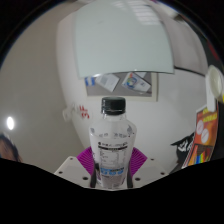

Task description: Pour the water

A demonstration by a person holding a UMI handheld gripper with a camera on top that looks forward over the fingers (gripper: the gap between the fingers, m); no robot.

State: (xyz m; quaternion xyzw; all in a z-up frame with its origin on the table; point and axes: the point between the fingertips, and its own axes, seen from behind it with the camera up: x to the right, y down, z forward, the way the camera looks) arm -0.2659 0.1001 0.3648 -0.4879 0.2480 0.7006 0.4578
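Office-like room: whiteboard point(122, 38), pinned papers point(118, 82)

One water bottle point(112, 140) with one black cap point(113, 104), and two papers point(118, 82) on the wall.

Bright, evenly lit room, heavy fisheye bending at edges, soft overall blur, small lamp glare point(10, 123)

The gripper point(113, 163) points forward and level, its two fingers set apart just wide enough to take the bottle point(112, 140) upright between them. Both purple pads point(88, 158) press against its sides, one on each flank, holding it up off any surface.
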